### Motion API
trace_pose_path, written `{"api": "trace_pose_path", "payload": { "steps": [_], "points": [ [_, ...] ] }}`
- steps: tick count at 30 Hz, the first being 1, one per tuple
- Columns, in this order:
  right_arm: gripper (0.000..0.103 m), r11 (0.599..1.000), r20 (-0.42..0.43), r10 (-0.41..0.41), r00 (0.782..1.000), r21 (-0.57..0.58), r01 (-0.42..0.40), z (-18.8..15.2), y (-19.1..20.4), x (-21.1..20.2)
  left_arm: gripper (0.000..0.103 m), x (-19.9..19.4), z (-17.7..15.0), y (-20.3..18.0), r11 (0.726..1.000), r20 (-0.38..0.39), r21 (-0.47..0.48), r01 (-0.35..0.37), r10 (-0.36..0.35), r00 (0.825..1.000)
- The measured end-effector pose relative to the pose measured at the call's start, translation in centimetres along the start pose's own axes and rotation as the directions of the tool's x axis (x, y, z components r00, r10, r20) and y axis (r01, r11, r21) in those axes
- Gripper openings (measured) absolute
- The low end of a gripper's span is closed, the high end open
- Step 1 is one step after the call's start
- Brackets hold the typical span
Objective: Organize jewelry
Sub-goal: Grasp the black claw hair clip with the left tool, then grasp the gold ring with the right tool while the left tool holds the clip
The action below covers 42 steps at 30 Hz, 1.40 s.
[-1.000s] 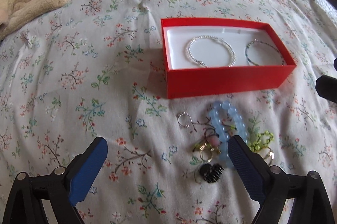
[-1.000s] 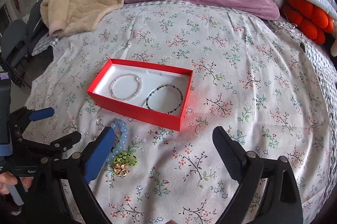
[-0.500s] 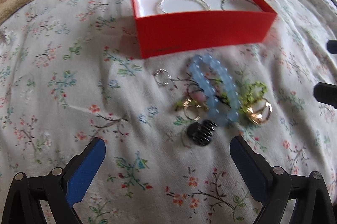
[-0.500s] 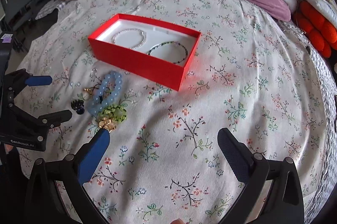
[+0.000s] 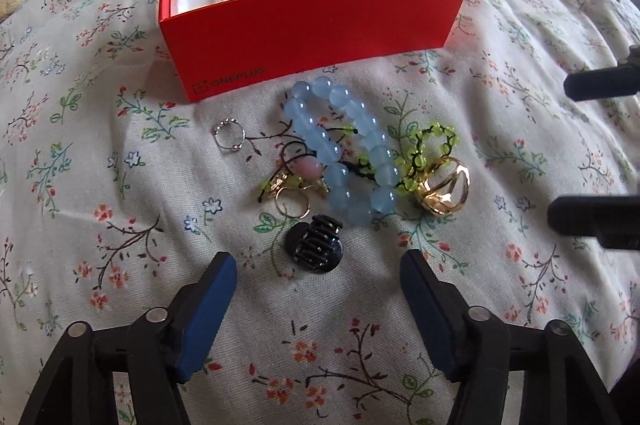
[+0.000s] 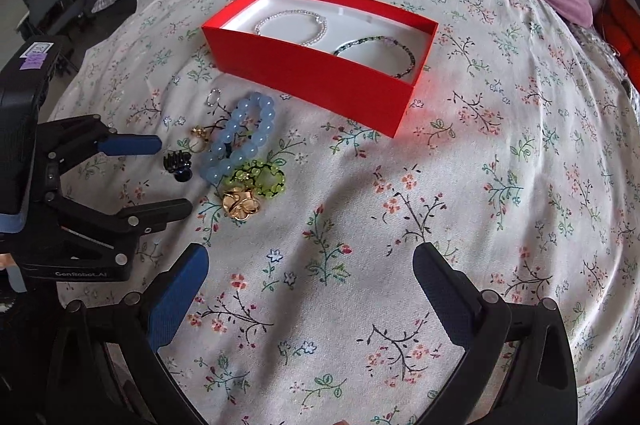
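L gripper (image 5: 318, 265): jaws spread, nothing held, just before black clip (image 5: 314, 243)
R gripper (image 6: 310, 263): spread, nothing held
Red box (image 5: 308, 29): 2 bracelets inside, prob. beaded

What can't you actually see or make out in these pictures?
- Near halves of both bracelets, left view: hidden by the red box wall.
- Tangle under the blue bracelet: cords and small rings overlap, count unclear.
- Purple label on the left gripper, right view: too small to read.

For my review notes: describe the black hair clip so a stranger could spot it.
Find the red box on the floral bedspread. A jewelry pile lies before it; the hair clip sits at its near edge, nearest the left gripper, the only black, toothed piece.
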State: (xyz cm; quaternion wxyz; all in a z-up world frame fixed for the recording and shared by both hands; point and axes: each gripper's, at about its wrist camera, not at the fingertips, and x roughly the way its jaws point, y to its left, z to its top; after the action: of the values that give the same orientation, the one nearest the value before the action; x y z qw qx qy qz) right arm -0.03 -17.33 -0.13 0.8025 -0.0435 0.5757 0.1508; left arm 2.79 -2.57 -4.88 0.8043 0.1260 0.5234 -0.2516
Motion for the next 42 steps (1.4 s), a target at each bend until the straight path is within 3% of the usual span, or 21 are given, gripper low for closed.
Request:
{"api": "trace_pose_path", "payload": {
  "steps": [8, 12, 24, 36, 42],
  "points": [
    [0.103, 0.999, -0.027, 0.018, 0.999, -0.039, -0.019, 0.0, 1.4, 1.2, 0.043, 0.5, 0.4, 0.4, 1.000, 0.008, -0.011, -0.008, 0.008, 1.000],
    [0.102, 0.997, -0.031, 0.027, 0.999, -0.068, -0.029, 0.0, 2.3, 1.7, 0.024, 0.4, 0.5, 0.4, 1.000, 0.007, -0.005, -0.001, 0.001, 1.000],
    [0.085, 0.992, -0.050, 0.037, 0.998, -0.118, -0.043, 0.3, 4.1, 3.0, 0.023, -1.1, 0.5, 1.2, 0.998, -0.008, -0.064, -0.028, 0.027, 1.000],
    [0.057, 0.993, -0.073, 0.049, 0.996, -0.107, -0.057, 1.4, 5.3, 4.5, 0.023, -1.4, -0.3, 1.9, 0.995, -0.041, -0.085, -0.047, 0.043, 0.998],
    [0.036, 0.996, -0.065, 0.049, 0.997, -0.068, -0.053, 2.1, 5.0, 4.8, 0.024, -1.6, -0.7, 2.0, 0.995, -0.045, -0.086, -0.047, 0.043, 0.998]
  ]
}}
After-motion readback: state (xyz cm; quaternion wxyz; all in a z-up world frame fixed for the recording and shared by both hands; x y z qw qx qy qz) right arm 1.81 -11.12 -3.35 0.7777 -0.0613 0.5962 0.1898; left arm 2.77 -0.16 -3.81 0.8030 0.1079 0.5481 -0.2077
